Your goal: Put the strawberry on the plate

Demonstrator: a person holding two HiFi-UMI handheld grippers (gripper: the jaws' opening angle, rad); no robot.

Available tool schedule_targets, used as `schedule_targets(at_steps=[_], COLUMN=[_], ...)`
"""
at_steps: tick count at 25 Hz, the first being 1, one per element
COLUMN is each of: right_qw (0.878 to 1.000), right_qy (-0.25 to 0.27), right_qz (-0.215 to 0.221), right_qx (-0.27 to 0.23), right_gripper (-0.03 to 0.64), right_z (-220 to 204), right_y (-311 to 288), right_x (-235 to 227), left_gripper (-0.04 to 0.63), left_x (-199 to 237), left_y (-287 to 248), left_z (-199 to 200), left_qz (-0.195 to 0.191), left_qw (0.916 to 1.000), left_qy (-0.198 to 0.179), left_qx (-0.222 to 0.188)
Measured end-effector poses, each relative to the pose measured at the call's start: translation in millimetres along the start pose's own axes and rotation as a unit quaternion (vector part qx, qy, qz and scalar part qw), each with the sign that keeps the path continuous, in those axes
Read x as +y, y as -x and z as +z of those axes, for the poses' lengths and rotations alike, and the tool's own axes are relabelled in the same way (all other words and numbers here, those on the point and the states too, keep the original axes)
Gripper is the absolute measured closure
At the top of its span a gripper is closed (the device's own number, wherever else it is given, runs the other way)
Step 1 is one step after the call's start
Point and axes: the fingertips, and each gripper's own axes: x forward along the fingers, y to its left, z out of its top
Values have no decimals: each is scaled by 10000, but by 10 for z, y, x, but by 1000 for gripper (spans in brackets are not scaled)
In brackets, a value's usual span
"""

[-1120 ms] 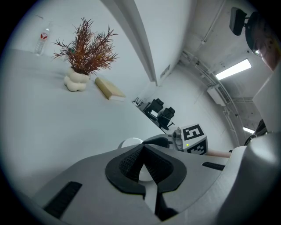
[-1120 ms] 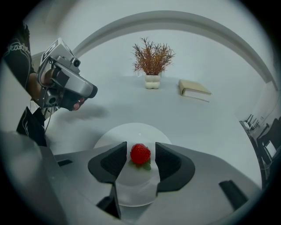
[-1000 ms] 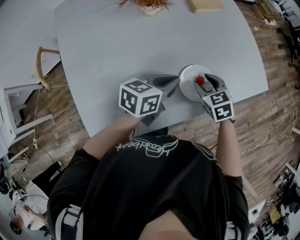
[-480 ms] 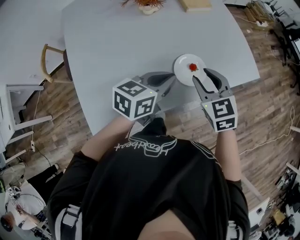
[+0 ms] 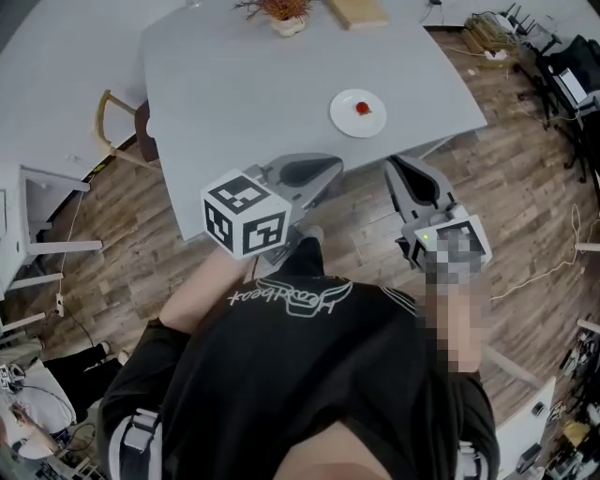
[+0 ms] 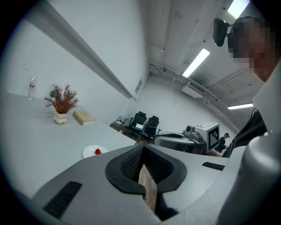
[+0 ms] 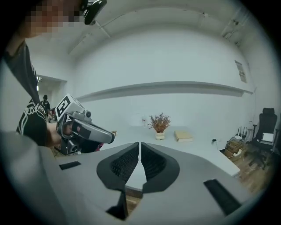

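Strawberry (image 5: 364,108) sits on the plate (image 5: 339,118) — remaining risk, a stray swing jolting the bench (image 5: 244,84). Left gripper (image 5: 334,168) jaws pressed together; right gripper (image 5: 393,163) jaws just closing, nothing between.

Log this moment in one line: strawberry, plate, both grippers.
strawberry: on plate | plate: on table | left gripper: shut, empty | right gripper: jaws just closed, empty | both: clear of plate

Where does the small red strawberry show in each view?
Head view: small red strawberry on the round white plate, upper right of centre.
Left gripper view: strawberry lower left, on the plate.
Right gripper view: not in it.
Shared landmark: reddish potted plant.
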Motion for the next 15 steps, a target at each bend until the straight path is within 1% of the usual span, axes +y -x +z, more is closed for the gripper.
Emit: schedule_targets(at_steps=[4,7,11,15], right_qw=[9992,9989,9990,9979], right_qy=[-307,-346,-287,-473], right_qz=[33,20,9,122], right_qx=[-258,-325,-343,-425], right_gripper=[601,606,607,609], right_z=[-49,-181,-299,-356], right_y=[560,946,1338,1668], right_x=[244,439,724,908], left_gripper=[589,589,589,589], left_x=[-521,-921,-1349,-1692], left_y=[193,300,423,458], left_z=[-57,-180,-374,-509], left_qz=[-27,-86,-179,-270], left_qw=[9997,9993,9989,9987], left_qy=[-185,-279,-381,-344], left_qx=[-146,-233,-228,-249])
